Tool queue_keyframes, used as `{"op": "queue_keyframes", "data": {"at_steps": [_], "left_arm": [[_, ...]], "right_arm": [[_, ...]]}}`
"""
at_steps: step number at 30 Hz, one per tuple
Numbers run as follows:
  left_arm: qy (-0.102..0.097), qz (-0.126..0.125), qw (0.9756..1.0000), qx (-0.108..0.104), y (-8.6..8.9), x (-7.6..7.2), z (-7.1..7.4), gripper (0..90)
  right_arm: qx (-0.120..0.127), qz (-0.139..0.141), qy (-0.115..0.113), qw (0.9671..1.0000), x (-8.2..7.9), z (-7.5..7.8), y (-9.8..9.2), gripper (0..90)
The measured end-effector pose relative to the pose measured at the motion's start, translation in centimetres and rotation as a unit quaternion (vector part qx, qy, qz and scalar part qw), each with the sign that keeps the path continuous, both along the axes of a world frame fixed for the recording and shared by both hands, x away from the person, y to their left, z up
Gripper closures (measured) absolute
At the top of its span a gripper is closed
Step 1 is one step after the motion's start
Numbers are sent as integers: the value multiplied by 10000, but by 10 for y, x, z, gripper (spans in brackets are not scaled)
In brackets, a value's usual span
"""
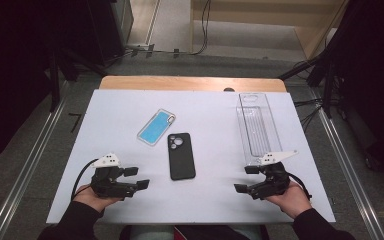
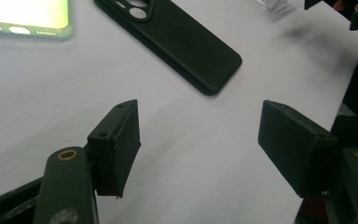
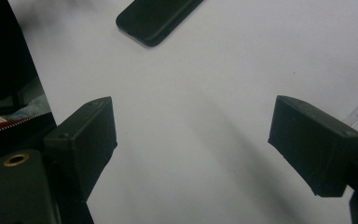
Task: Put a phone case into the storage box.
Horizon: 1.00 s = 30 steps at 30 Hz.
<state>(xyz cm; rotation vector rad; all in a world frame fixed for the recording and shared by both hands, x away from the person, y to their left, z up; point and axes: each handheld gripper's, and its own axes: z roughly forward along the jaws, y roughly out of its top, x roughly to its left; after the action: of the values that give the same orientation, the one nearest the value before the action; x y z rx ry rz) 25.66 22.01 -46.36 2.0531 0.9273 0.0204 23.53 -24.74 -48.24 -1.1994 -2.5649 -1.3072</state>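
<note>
The left gripper sits near the front left of the white table, held in a hand. Its two black jaws stand wide apart and nothing is between them, only bare table top. The right gripper is held the same way near the front right in the other hand. Its jaws are wide apart too, with nothing held. Both grippers point in toward the middle of the table. Between them, a little farther back, lies the black phone case, flat on the table with its camera hole at the far end. It is apart from both grippers and neither one touches it. Just behind it on the left lies a blue phone, turned at a slant, close to the case. Just behind the right gripper lies a long clear plastic tray, running toward the far edge of the table.
</note>
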Motion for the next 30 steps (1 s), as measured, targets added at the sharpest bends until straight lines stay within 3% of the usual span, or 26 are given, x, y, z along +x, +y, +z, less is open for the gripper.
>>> {"op": "queue_keyframes", "data": {"at_steps": [4,7,20,22,23,24,30], "left_arm": [[-167,15,9998,78,1,1,-1,330],[60,4,10000,54,1,3,0,329],[-136,-172,9997,53,3,3,4,331],[31,-195,9997,109,3,6,3,250],[31,-195,9997,109,3,6,3,240],[181,-156,9996,134,3,9,1,239],[208,-214,9994,192,2,9,-1,242]], "right_arm": [[-11,-4,21,10000,-1,1,0,131],[-13,-8,-7,10000,-1,1,-1,131],[-11,-39,-5,10000,-2,1,-1,131],[-19,-48,-8,10000,-2,1,-1,131],[-19,-48,-8,10000,-2,1,-1,131],[-23,-52,0,10000,-2,1,-1,131],[-27,-81,0,10000,-2,1,-1,131]]}}
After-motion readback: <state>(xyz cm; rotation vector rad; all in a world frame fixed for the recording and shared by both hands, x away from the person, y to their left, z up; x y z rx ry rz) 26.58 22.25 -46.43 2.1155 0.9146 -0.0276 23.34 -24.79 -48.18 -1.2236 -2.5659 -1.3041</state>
